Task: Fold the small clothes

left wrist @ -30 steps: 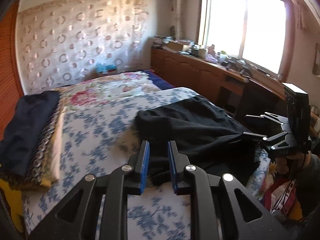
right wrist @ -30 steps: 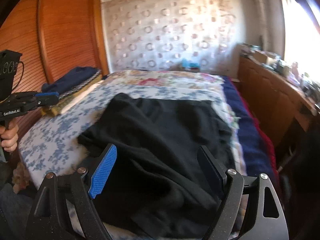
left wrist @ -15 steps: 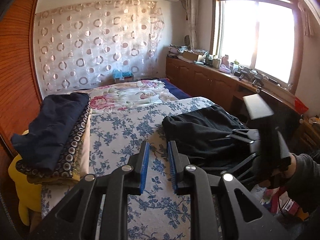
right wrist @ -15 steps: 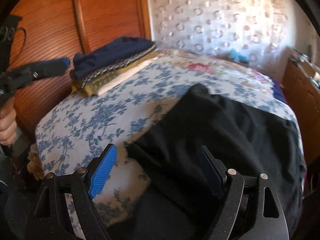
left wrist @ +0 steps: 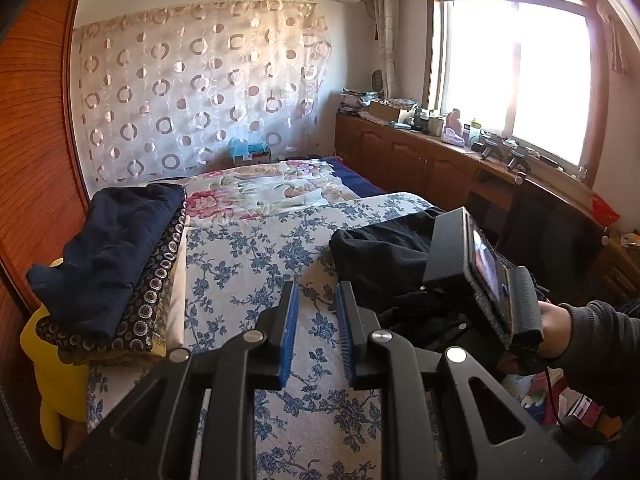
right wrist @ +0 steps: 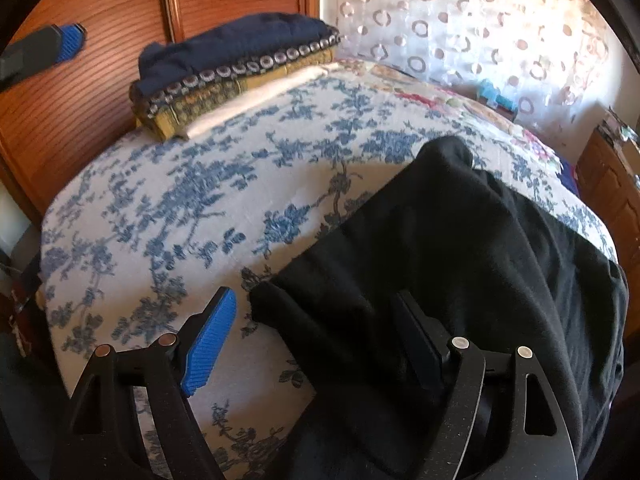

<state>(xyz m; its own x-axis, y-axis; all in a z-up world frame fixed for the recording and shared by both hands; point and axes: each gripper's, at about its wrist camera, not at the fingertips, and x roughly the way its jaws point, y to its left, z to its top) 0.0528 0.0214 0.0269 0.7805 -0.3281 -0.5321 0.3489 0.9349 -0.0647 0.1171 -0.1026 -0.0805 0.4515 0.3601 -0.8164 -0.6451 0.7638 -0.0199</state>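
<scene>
Closing right gripper (right wrist: 316, 336) jaws straddle the black garment's (right wrist: 460, 248) near corner on the bed (right wrist: 192, 208) (not yet pinched); bite deep. Left gripper (left wrist: 316, 332): jaws narrow, empty.

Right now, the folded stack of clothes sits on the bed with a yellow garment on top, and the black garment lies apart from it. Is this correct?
Not quite: the top of the folded stack is dark navy, not yellow, as the left wrist view shows. The black garment does lie apart from it on the bed.
</scene>
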